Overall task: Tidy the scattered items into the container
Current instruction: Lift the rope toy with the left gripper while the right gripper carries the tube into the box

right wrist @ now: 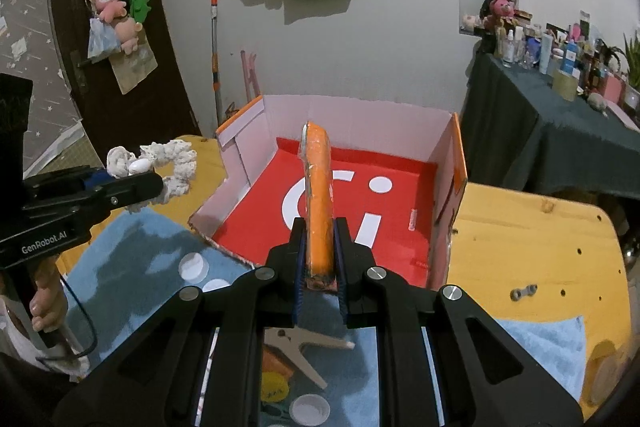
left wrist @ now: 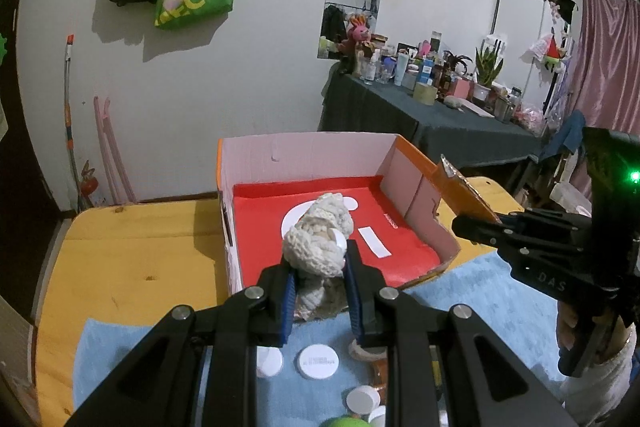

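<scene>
Both hands are carrying things to the box at once. The left gripper (left wrist: pixel 318 281) has its jaws squeezed on a soft, cream-white knitted yarn bundle (left wrist: pixel 318 237), and holds it up in the air near the front left edge of the open cardboard box with the red bottom and orange outside (left wrist: pixel 308 159). The right gripper (right wrist: pixel 319 259) has its jaws squeezed on a flat orange foil packet (right wrist: pixel 318 195), which stands on its edge over the front of the box. The box has nothing else in it that I can see. I think the drop-off step is happening now. Next, each hand needs to go a bit farther over the red floor, come down low, and let go. More things wait on the fluffy blue towel (left wrist: pixel 480 299): some round white caps (left wrist: pixel 319 361) and a beige plastic clip (right wrist: pixel 304 347).
</scene>
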`<state>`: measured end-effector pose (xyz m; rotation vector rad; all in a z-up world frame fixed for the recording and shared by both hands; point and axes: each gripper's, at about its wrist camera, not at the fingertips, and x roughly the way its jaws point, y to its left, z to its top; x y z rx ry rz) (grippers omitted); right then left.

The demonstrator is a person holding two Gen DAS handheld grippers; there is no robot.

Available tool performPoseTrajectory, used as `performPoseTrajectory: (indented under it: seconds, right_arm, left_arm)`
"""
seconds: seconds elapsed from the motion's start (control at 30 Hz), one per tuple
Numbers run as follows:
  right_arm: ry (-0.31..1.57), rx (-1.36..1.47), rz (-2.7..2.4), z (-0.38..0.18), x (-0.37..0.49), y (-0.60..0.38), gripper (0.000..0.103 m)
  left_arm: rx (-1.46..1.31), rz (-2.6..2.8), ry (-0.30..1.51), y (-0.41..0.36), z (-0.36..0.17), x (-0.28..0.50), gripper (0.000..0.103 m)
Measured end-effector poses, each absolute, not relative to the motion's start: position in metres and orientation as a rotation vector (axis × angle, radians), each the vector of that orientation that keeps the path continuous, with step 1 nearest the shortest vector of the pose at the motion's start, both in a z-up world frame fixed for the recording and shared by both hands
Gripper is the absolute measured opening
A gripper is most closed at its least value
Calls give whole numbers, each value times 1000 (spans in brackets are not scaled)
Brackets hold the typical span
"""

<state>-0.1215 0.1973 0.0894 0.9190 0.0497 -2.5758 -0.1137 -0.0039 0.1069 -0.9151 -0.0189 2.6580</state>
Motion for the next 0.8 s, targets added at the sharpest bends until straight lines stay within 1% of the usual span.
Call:
performPoseTrajectory:
  seconds: [0.43,0.8]
  right_arm:
    - [65,964,-2559,86,-159,190,12]
    - [63,1093,-2527,60,-209,181,12]
  left_arm:
    - [-955,2655,30,13,101,-154,23]
    - [-1105,2642,45,26,68,-207,23]
